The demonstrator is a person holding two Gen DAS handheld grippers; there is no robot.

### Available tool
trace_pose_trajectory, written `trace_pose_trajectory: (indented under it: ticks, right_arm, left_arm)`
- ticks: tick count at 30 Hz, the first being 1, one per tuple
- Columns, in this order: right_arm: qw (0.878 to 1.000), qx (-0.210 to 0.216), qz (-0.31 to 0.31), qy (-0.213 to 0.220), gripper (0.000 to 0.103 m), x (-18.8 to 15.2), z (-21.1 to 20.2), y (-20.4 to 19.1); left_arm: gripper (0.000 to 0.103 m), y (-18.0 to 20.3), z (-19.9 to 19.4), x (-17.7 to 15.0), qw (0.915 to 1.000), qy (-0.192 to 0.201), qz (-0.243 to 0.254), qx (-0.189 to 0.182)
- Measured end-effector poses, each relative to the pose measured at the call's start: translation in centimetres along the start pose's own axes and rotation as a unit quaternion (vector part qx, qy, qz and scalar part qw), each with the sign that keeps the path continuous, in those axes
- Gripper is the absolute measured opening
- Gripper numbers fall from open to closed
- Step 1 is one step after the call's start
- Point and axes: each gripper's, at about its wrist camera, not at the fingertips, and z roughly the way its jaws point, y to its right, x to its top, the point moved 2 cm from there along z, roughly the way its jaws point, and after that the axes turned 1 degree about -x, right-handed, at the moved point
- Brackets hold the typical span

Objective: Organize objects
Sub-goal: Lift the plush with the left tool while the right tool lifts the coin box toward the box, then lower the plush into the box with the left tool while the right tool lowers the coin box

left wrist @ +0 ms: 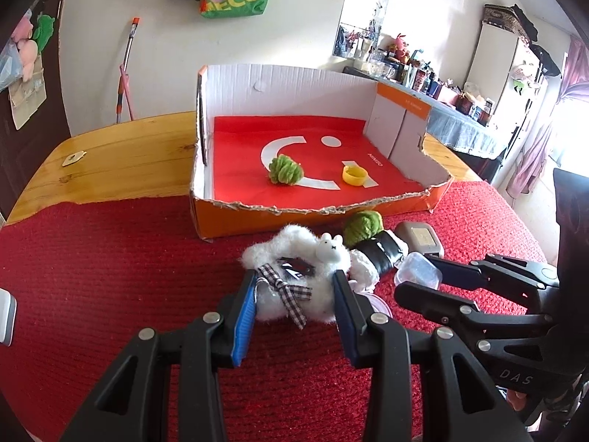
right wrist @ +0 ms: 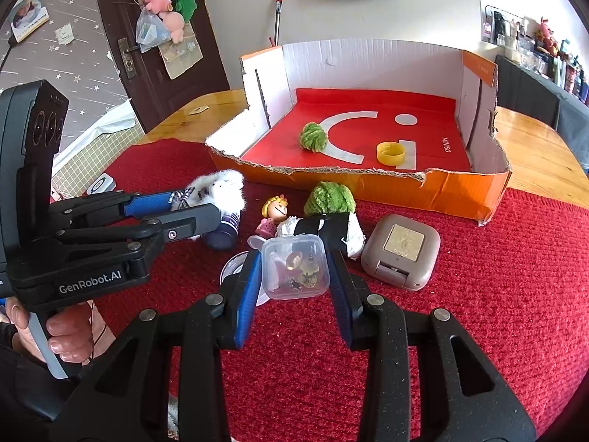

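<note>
The left hand-held gripper [left wrist: 294,287] pinches the white plush toy [left wrist: 294,258] — the right hand-held gripper [right wrist: 294,269] clamps the clear plastic box [right wrist: 294,265] — both on the red-matted bench [right wrist: 478,294].

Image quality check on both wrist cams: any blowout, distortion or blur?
Left wrist: bright window at the right edge is blown out to white; strong fisheye bends the wooden table edge; the fluffy white plush toy is sharp. Right wrist: even daylight, dark corner vignette, the small clear plastic box in focus, no motion blur.
</note>
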Motion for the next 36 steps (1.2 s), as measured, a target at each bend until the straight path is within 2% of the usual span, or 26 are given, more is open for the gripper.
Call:
trace_pose_trajectory:
  ticks: [15, 22, 36]
  right_arm:
    - [1.000, -0.005, -0.007, 0.012, 0.035, 1.5, -0.2, 0.6]
    - [1.000, 0.011, -0.007, 0.019, 0.035, 3.1, -0.7, 1.0]
    - [0.999, 0.035, 0.003, -0.009, 0.034, 7.4, 0.3, 3.3]
  left_arm:
    - [0.041, 0.1, 0.3, 1.2, 1.0000, 0.002, 0.004, -0.002]
    - [0.041, 0.2, 0.0, 3.1, 0.9998, 0.016, 0.011, -0.007]
    - [0.041, -0.7, 2.5, 6.4, 0.9993, -0.028, 0.019, -0.019]
